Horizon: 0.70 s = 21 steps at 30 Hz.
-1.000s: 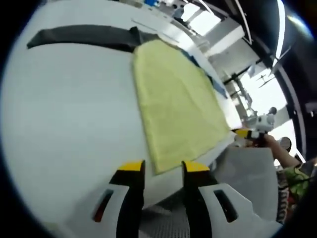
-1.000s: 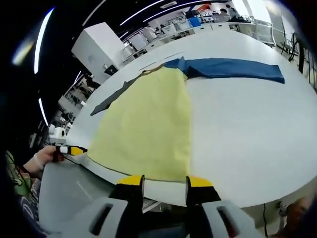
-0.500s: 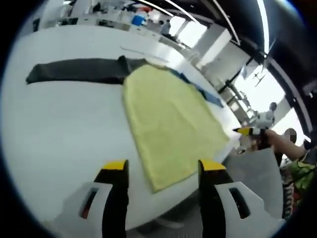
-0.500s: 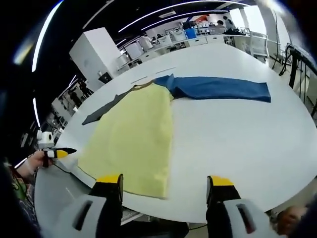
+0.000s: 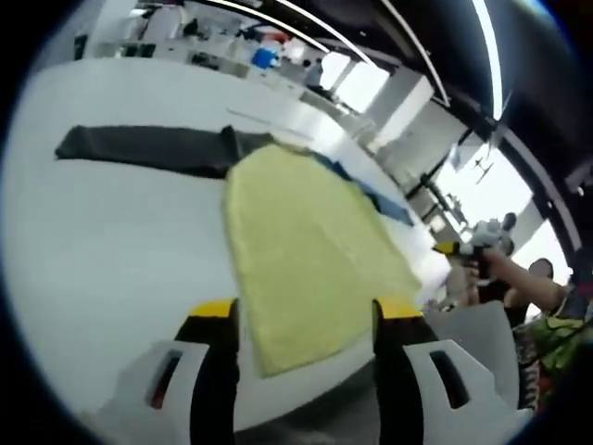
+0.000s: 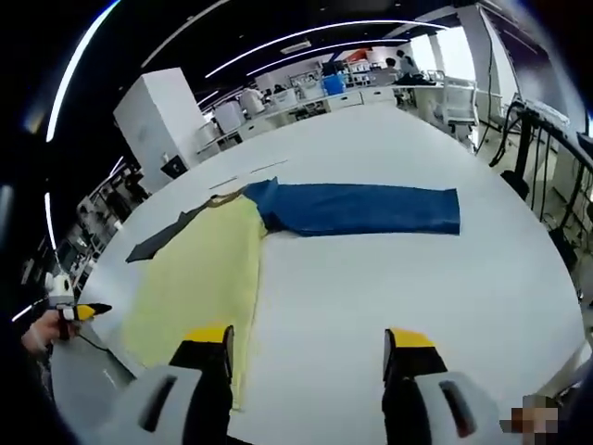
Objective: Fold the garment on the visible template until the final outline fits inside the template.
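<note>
Lying on the table (image 6: 445,278), the garment (image 5: 296,250) sits ahead of both wide-open hand-held grippers (image 5: 306,320) (image 6: 306,348).

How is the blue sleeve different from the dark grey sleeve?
The blue sleeve is bright blue; the grey sleeve is nearly black. They stretch out from opposite sides of the yellow body. Both lie flat and straight on the white table.

Both grippers, left gripper (image 5: 306,320) and right gripper (image 6: 308,345), have white bodies, black jaws and yellow tips; the sleeve (image 5: 556,329) is green-patterned.
</note>
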{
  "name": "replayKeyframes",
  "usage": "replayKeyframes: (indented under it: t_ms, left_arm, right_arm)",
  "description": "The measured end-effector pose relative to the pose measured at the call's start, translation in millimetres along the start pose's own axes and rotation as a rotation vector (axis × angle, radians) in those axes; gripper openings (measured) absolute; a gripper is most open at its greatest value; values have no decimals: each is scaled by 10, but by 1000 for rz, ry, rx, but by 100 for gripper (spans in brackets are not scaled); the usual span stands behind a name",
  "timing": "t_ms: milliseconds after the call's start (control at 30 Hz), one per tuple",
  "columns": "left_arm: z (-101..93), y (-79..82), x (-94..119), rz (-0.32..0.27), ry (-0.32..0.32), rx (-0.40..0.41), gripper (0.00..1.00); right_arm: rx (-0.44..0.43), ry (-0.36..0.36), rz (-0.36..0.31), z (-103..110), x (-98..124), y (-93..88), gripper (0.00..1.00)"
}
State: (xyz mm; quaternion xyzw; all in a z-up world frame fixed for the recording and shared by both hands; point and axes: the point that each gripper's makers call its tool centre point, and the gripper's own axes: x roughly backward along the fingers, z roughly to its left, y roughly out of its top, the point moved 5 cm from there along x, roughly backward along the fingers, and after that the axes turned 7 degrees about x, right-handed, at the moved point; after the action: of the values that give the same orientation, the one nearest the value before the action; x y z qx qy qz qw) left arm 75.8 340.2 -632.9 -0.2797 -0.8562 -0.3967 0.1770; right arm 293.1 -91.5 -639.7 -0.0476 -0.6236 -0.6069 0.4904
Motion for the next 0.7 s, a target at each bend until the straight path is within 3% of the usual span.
replayKeyframes:
  t_ms: [467, 700]
  left_arm:
    - [-130, 93, 10, -94, 34, 31, 52]
    - [-207, 42, 6, -113, 67, 34, 52]
  right_arm:
    - [3, -130, -55, -828, -92, 540, 51]
    - [-40, -185, -54, -1164, -218, 620, 40]
